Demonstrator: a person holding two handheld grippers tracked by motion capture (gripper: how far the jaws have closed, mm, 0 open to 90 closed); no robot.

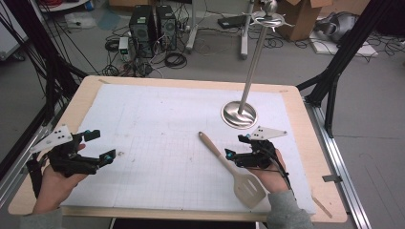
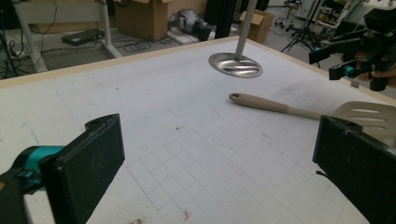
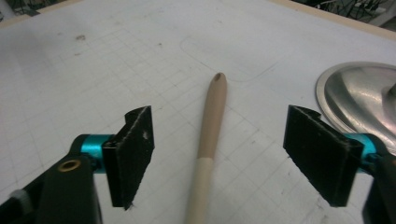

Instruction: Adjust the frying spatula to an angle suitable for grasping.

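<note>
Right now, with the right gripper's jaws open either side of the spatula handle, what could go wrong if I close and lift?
1. The right gripper straddles the slotted spatula on its thin, round handle, far from the blade; once lifted, the blade end may droop or twist.
2. The metal stand has its base close beside that gripper; swinging the handle up could knock it.
3. The left gripper sits open and far off, too distant to steady anything.
</note>
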